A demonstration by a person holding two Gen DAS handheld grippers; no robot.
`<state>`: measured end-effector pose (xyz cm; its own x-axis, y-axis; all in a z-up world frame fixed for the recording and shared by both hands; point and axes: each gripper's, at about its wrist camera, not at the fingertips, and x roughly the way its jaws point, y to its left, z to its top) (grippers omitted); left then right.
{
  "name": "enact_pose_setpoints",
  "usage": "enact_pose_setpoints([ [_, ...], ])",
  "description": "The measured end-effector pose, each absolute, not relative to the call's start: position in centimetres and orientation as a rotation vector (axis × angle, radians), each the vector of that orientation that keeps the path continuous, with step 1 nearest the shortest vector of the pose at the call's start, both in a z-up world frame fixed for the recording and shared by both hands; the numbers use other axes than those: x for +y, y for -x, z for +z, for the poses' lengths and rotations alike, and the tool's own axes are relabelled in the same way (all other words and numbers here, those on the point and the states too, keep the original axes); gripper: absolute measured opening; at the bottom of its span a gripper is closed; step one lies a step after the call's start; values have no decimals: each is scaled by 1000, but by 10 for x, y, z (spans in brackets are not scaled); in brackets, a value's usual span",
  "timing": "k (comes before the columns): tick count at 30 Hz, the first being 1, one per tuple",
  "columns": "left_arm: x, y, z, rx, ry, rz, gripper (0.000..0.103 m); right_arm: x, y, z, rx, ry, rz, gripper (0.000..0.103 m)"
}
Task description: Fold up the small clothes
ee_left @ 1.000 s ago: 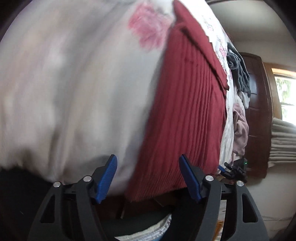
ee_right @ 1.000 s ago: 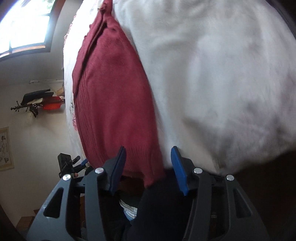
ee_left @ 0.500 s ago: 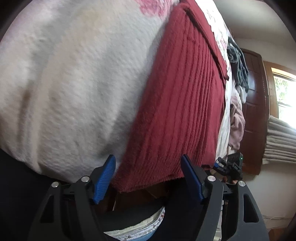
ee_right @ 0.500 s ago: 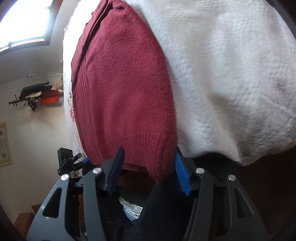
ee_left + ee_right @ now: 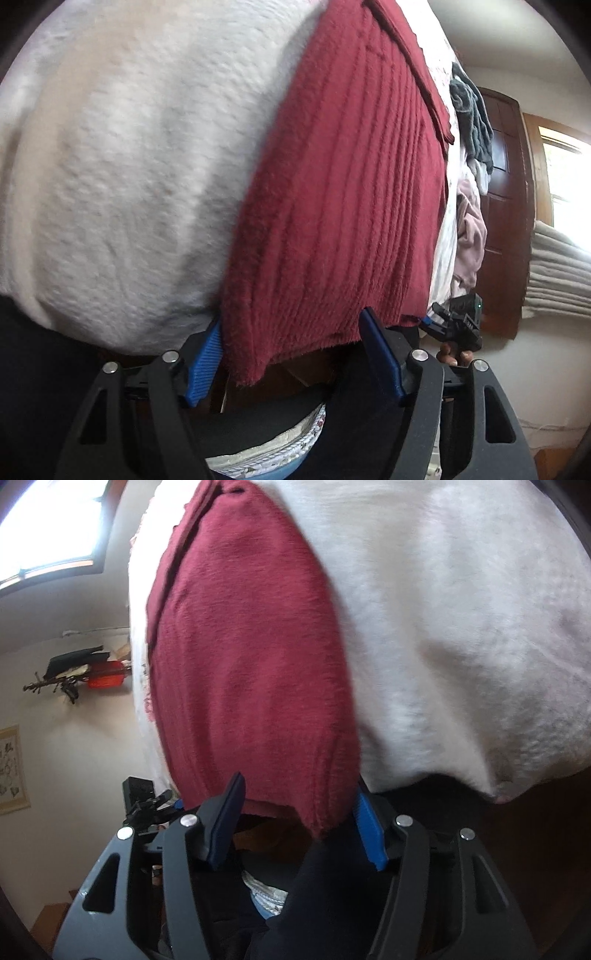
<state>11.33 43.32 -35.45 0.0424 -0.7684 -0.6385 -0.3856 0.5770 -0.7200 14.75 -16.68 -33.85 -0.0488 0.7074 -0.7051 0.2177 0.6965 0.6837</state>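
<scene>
Garment, dark red ribbed knit (image 5: 343, 206), lies on white fluffy blanket (image 5: 122, 155), hem at near edge. Left claw (image 5: 291, 354) and right claw (image 5: 295, 830) spread, straddling hem corners. Pinch both corners evenly before lifting.

Your left wrist camera looks along its claw (image 5: 291, 354), very close to the red knit garment (image 5: 343, 206), right wrist camera likewise (image 5: 255, 686), both sharing garment and white blanket (image 5: 129, 166).

Left gripper (image 5: 291, 354) jaws spread wide; right gripper (image 5: 299, 830) likewise.
</scene>
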Motion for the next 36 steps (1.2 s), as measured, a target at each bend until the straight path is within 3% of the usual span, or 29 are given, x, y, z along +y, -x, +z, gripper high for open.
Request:
enact_pose_setpoints([
  [8, 433, -112, -359, 1583, 1026, -355, 69, -167, -148, -343, 1631, -738, 437, 57],
  [10, 435, -110, -365, 1609, 1071, -340, 40, -166, -148, -343, 1633, -739, 431, 55],
  [11, 437, -108, -368, 1614, 1082, -328, 35, -165, -148, -344, 1635, -734, 428, 53],
  [13, 442, -104, -373, 1617, 1111, -306, 21, -163, -147, -345, 1643, -717, 421, 39],
  [16, 447, -99, -372, 1592, 1146, -298, 9, -166, -145, -344, 1631, -714, 417, 22],
  [22, 448, -93, -357, 1519, 1160, -298, 6, -173, -138, -333, 1580, -721, 431, 7],
  [36, 460, -92, -319, 1406, 1171, -349, 6, -180, -131, -313, 1512, -744, 442, 5],
])
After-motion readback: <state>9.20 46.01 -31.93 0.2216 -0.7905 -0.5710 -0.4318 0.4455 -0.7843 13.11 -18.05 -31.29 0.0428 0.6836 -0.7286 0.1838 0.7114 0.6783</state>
